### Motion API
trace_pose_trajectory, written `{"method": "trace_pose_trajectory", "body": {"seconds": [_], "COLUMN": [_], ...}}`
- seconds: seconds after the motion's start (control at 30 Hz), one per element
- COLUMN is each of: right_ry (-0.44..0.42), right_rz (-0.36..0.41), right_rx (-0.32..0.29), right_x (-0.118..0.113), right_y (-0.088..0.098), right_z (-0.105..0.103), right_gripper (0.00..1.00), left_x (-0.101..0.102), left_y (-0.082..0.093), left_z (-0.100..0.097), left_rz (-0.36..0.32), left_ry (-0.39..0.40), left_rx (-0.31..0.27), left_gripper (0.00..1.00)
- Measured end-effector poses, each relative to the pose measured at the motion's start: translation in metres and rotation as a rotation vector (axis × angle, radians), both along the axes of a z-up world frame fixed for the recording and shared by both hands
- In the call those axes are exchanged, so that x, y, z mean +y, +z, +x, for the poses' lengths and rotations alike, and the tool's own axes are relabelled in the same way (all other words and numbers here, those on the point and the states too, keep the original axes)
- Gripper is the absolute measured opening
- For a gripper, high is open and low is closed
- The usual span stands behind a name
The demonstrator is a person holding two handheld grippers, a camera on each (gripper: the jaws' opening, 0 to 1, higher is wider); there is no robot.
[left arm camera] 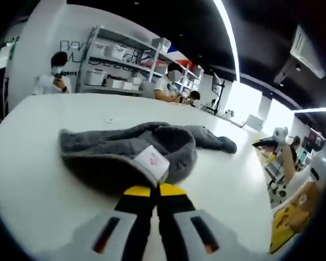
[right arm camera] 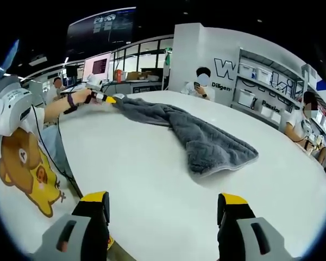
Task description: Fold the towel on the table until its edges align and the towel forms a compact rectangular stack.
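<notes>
We pinch a corner of the gray towel (left arm camera: 136,149) with our left gripper (left arm camera: 155,190), jaws pressed together beside its white label (left arm camera: 151,160). Our right gripper (right arm camera: 162,201) hangs spread over the white table (right arm camera: 152,163); the towel stretches rumpled across the table's middle.

One grey towel (right arm camera: 190,133) bearing one white label (left arm camera: 151,161), on one white worktop (right arm camera: 152,179). Two claws: left claw (left arm camera: 154,190), right claw (right arm camera: 165,206). One bear-print shirt (right arm camera: 27,174). Three seated people beyond the worktop's far edge in the left gripper view.
</notes>
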State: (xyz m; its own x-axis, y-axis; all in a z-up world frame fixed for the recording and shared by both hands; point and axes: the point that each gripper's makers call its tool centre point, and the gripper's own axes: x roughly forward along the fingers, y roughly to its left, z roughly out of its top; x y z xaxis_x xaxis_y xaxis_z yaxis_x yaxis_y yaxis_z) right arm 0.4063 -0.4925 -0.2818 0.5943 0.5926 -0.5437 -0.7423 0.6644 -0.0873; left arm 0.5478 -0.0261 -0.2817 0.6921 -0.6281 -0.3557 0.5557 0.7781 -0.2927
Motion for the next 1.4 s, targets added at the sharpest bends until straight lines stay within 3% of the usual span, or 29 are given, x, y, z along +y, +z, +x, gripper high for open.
{"method": "trace_pose_trajectory", "body": {"seconds": [0.5, 0.77, 0.93, 1.2, 1.4], "right_ry": [0.006, 0.010, 0.013, 0.021, 0.024], "right_rz": [0.006, 0.009, 0.011, 0.012, 0.009], "right_rx": [0.001, 0.003, 0.002, 0.001, 0.006], "right_x": [0.002, 0.002, 0.004, 0.006, 0.004], "right_y": [-0.002, -0.004, -0.005, -0.005, -0.007], "right_z": [0.001, -0.001, -0.001, -0.001, -0.002], "right_gripper": [0.85, 0.85, 0.85, 0.85, 0.85], "left_x": [-0.010, -0.004, 0.000, 0.004, 0.022], "left_y": [0.037, 0.043, 0.039, 0.016, -0.003], "left_z": [-0.029, -0.051, -0.067, -0.097, -0.104], "left_rz": [-0.069, -0.070, -0.065, -0.153, -0.133], "left_ry": [-0.010, -0.016, -0.016, -0.042, -0.015], "left_rx": [0.050, 0.110, 0.160, 0.344, 0.410], "left_gripper": [0.03, 0.03, 0.03, 0.03, 0.03]}}
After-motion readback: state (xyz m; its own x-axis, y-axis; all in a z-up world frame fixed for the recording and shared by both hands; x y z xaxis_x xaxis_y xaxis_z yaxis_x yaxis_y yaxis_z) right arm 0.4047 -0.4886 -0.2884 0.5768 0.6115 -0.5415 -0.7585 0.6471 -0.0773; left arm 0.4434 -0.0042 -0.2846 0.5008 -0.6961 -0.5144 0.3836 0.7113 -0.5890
